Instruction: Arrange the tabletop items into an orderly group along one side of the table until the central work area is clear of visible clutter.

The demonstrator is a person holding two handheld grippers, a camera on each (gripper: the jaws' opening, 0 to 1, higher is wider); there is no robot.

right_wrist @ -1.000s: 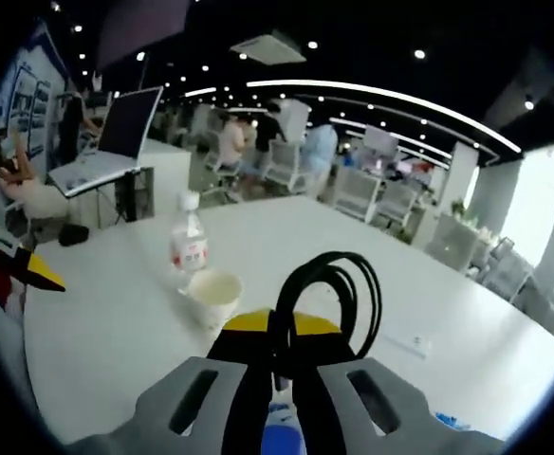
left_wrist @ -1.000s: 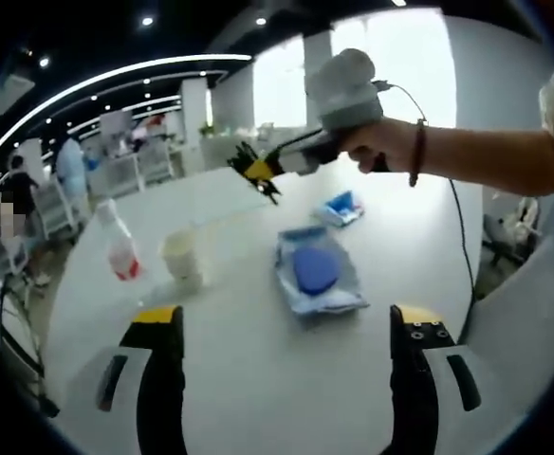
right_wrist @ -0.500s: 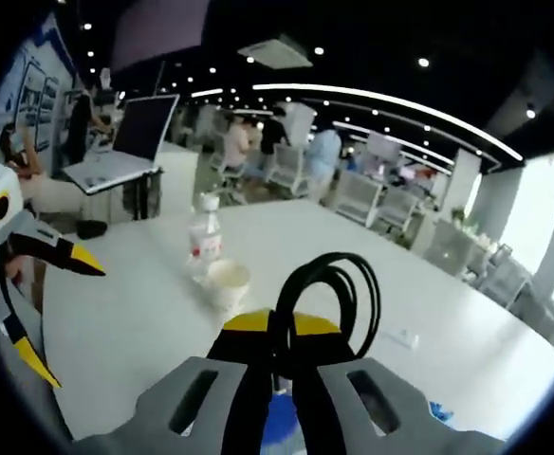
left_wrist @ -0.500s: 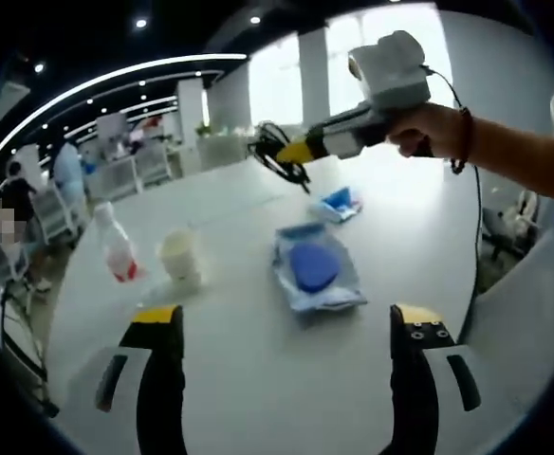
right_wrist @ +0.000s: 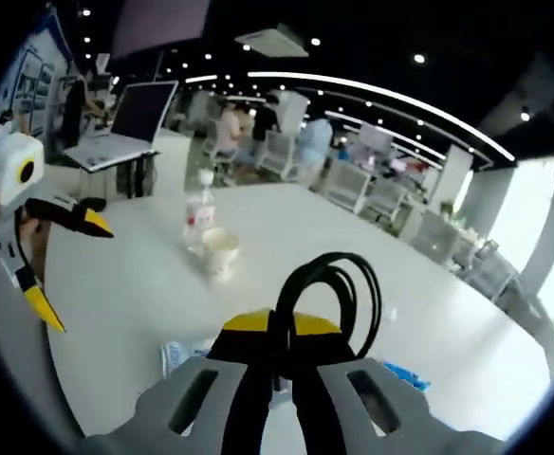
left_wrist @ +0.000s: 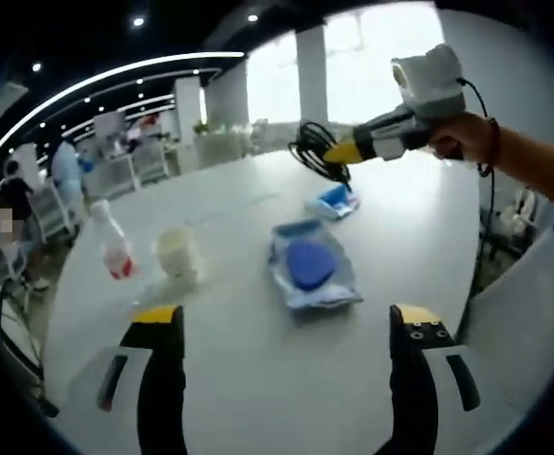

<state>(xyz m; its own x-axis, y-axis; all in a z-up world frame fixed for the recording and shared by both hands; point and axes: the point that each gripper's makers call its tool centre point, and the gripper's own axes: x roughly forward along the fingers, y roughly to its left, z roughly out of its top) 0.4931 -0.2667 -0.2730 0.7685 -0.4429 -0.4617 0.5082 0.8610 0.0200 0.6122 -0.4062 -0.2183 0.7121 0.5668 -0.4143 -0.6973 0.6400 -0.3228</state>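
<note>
My right gripper (right_wrist: 279, 332) is shut on a coiled black cable (right_wrist: 332, 289), held up above the white table (right_wrist: 144, 294). From the left gripper view the same right gripper (left_wrist: 339, 152) carries the black cable (left_wrist: 313, 147) over a small blue packet (left_wrist: 332, 200). My left gripper (left_wrist: 282, 327) stands open over the near table edge, holding nothing. On the table sit a clear bottle with a red label (left_wrist: 114, 251), a white cup (left_wrist: 175, 256) and a blue pouch on a wrapper (left_wrist: 308, 265). The bottle (right_wrist: 197, 214) and cup (right_wrist: 219, 252) stand side by side.
The left gripper (right_wrist: 59, 256) enters the right gripper view from the left. A laptop (right_wrist: 130, 123) rests on a side desk. Chairs and people fill the office behind the table. A person's hand and forearm (left_wrist: 505, 152) hold the right gripper.
The right gripper has carried the cable rightward and farther out, to above the blue packet. Its view has swung, bringing the left gripper into sight. The left gripper has stayed put.
</note>
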